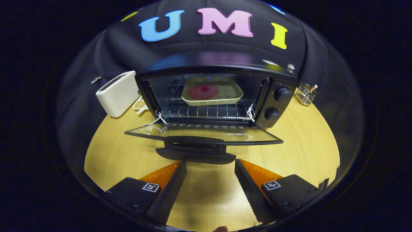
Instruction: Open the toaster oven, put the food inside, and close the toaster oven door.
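Note:
A black toaster oven [222,69] stands on the wooden table with its glass door [206,132] folded down flat toward me. Inside, on the wire rack [206,111], rests a pale square tray [212,91] holding a round reddish piece of food [203,91]. The door's black handle [195,151] lies just ahead of my fingertips. My gripper [210,162] is open, its two fingers spread apart over bare table with nothing between them.
A white toaster [117,93] stands left of the oven, with a small white dish of pale bits [140,104] beside it. A wire holder [305,94] sits at the back right. Two knobs [276,103] are on the oven's right panel. Bare table [305,138] lies to both sides.

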Demonstrator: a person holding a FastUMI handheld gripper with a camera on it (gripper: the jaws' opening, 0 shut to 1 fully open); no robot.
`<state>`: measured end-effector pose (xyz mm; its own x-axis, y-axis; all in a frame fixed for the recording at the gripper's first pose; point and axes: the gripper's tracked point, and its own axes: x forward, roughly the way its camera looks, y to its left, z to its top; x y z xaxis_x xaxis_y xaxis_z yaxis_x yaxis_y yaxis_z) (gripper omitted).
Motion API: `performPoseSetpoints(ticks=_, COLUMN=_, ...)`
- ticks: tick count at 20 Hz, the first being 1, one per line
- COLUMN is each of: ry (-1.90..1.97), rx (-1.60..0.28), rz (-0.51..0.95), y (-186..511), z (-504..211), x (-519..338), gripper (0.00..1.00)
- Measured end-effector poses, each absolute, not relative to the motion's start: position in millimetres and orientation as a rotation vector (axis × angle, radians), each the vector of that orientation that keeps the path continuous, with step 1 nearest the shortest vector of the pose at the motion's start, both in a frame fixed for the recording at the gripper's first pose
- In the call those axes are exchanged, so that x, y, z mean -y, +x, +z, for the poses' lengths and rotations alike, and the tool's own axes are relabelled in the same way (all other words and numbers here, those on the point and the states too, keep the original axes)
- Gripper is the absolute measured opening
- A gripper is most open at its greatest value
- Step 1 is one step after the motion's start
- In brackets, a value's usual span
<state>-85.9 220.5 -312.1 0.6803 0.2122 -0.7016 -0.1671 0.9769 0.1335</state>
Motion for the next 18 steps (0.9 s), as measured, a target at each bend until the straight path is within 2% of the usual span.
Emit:
performPoseSetpoints(ticks=6, ry=0.140, rx=-0.697, rz=0.175, y=-58, z=-269, x=-219, gripper=1.00)
performPoseSetpoints(ticks=10, ry=0.151, rx=-0.648, rz=0.162, y=-14, z=-247, x=-221, gripper=0.99)
performPoseSetpoints(ticks=18, ry=0.148, rx=-0.511, rz=0.162, y=-9, z=-189, x=-202, gripper=0.99)
